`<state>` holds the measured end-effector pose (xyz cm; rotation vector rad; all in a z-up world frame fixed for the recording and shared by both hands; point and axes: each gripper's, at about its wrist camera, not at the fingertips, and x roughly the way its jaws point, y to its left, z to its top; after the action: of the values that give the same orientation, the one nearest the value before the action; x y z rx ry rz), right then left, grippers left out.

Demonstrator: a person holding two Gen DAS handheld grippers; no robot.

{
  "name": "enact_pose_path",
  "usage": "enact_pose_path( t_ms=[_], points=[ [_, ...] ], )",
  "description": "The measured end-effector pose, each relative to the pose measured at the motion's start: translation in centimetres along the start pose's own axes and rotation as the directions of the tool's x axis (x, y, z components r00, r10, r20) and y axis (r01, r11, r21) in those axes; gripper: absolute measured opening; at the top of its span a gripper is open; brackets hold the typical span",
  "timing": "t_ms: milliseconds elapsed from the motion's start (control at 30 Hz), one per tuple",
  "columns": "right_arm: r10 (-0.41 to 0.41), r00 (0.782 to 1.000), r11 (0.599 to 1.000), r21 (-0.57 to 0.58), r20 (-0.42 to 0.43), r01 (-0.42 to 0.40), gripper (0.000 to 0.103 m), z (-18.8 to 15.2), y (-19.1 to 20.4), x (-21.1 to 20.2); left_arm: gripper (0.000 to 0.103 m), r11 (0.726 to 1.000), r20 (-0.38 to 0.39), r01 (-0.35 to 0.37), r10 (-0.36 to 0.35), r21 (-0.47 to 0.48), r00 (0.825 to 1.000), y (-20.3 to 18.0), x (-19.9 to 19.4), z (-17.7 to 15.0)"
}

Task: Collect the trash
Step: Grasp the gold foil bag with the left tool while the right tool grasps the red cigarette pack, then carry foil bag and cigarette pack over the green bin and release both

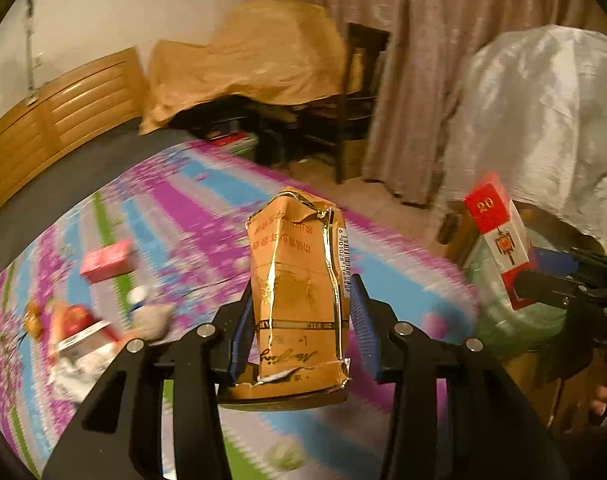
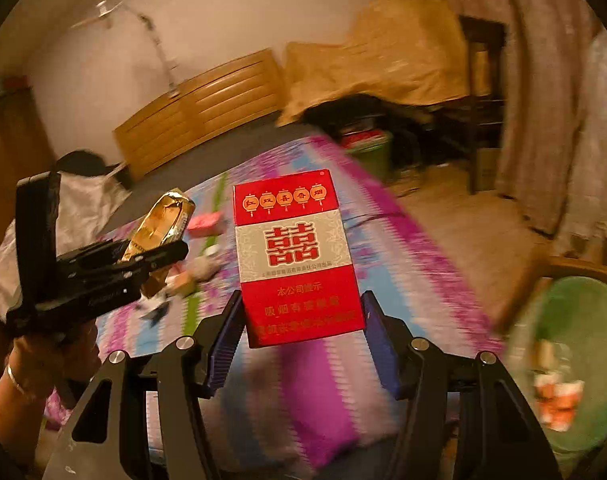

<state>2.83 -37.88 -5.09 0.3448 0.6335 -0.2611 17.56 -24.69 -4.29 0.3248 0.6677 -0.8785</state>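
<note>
My left gripper point(image 1: 301, 308) is shut on a crumpled gold cigarette pack point(image 1: 299, 280) and holds it upright above the patterned bed cover; the pack also shows in the right wrist view point(image 2: 159, 228). My right gripper point(image 2: 301, 320) is shut on a red and white cigarette pack point(image 2: 297, 256), seen in the left wrist view point(image 1: 499, 240) above a green-lined bin point(image 1: 515, 320). The bin point(image 2: 575, 320) lies at the right with red and white trash inside. A pink box point(image 1: 107, 260), a red pack point(image 1: 83, 328) and crumpled paper point(image 1: 151, 320) lie on the bed.
The bed cover point(image 1: 207, 216) is pink, blue and green. A wooden headboard point(image 1: 51, 120) stands at the back left. A cloth-covered table point(image 1: 255, 60), a dark chair point(image 1: 359, 100), curtains point(image 1: 443, 60) and a plastic-wrapped bulk point(image 1: 543, 112) stand beyond the bed.
</note>
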Motion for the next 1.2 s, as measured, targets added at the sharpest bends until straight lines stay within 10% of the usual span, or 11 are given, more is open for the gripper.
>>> enact_pose_path(
  t_ms=[200,567,1200],
  points=[
    [-0.170,0.984,0.980,0.111,0.051,0.163,0.059,0.4,-7.7,-6.0,0.042,0.995,-0.030,0.076,-0.074,0.061,0.997,-7.8,3.4,2.1],
    [-0.458,0.889,0.867,0.233,0.024,0.440,0.060,-0.6,-19.9,-13.6,0.042,0.962,-0.085,0.194,-0.181,0.193,0.980,-20.8,8.1,4.7],
    [-0.562,0.824,0.765,0.330,-0.080,0.553,0.060,-3.4,-27.6,-14.5,0.042,0.892,-0.171,0.287,-0.240,0.349,0.955,-32.4,12.0,5.6]
  ],
)
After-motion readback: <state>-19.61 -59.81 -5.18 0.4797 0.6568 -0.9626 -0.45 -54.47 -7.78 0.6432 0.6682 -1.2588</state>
